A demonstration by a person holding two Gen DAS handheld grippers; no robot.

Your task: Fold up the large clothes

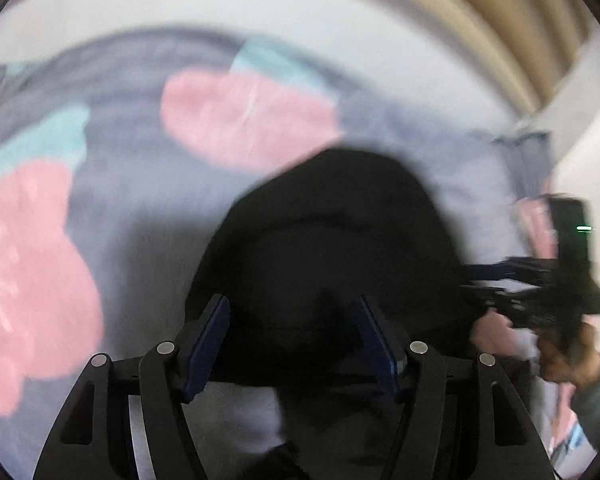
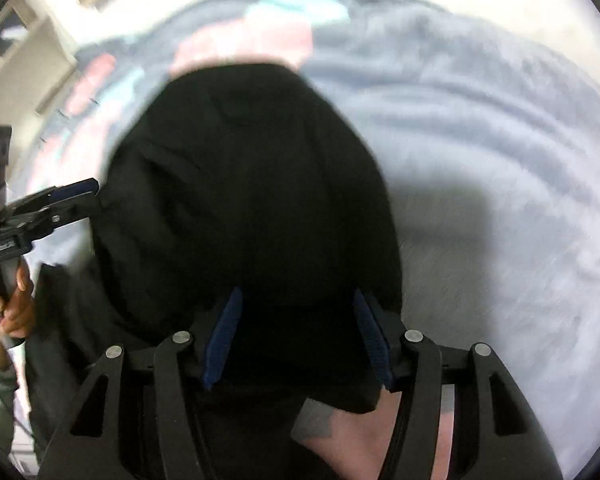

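A black garment lies bunched on a bed with a grey cover printed with pink and teal flowers. My left gripper has its blue-padded fingers spread wide, with black cloth between and under them. My right gripper is also spread wide over the black garment. Each gripper shows in the other's view: the right one at the garment's right edge, the left one at its left edge. Both views are motion-blurred.
The grey flowered cover spreads around the garment. A beige curtain or headboard and a white wall stand beyond the bed. The person's hand and green sleeve show at the left.
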